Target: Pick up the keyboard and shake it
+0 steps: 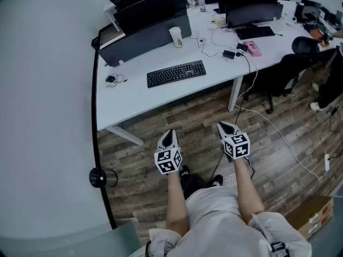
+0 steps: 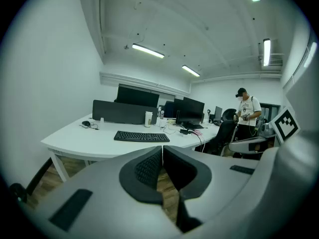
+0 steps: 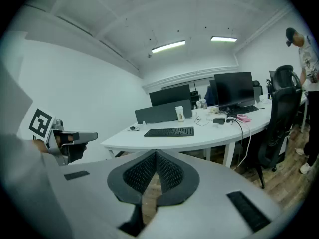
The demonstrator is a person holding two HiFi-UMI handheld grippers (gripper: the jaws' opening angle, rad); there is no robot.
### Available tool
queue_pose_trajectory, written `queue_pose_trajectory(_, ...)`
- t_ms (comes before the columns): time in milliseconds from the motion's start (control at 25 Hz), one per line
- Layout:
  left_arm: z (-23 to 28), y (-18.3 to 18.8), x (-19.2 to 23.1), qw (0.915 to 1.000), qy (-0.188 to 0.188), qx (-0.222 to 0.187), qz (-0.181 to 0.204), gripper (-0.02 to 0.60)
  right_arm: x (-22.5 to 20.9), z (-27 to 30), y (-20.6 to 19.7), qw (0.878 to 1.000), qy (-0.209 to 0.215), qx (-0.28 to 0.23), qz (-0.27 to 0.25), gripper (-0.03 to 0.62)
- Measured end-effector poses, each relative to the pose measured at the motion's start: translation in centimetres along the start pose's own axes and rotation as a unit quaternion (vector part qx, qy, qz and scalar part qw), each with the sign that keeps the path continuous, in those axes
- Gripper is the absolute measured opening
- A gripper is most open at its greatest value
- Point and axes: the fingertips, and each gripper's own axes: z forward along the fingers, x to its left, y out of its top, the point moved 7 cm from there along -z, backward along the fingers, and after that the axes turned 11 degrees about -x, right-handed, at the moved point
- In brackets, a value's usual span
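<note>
A black keyboard lies flat on the white desk, a little in from its front edge. It also shows in the left gripper view as the keyboard and in the right gripper view as the keyboard. My left gripper and right gripper hang side by side over the wooden floor, well short of the desk. Both point toward the desk with jaws shut and nothing between them. The shut tips show as the left gripper and the right gripper.
On the desk stand a paper cup, a dark divider panel, monitors, a mouse and loose cables. A black office chair stands at the right. A person stands farther off. A cardboard box sits on the floor.
</note>
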Motion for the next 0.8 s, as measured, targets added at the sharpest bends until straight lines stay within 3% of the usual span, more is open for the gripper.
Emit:
queue_pose_trajectory(160,0.2,0.2,-0.5,1.0,-0.001,-0.003,0.006,0.02,0.1,-0.7,0.5,0.999,0.017,-0.037,0.019,0.038)
queue_pose_trajectory(440,1.1,-1.0,-0.9,0.9994,-0.012,0.016,0.028,0.02,-1.3,-0.2,-0.8,0.999,0.01,-0.041,0.032,0.038)
queue_pose_trajectory(600,1.8,-1.0,0.9,0.9992,-0.009,0.022,0.033,0.02,-1.9,1.5,-0.9,0.994,0.012,-0.077,0.082,0.038)
queue_pose_trajectory(800,4.4,-0.2,4.1,0.9996,0.01,0.017,0.021,0.015,-3.3,5.0,-0.9,0.992,0.014,-0.067,0.107,0.038)
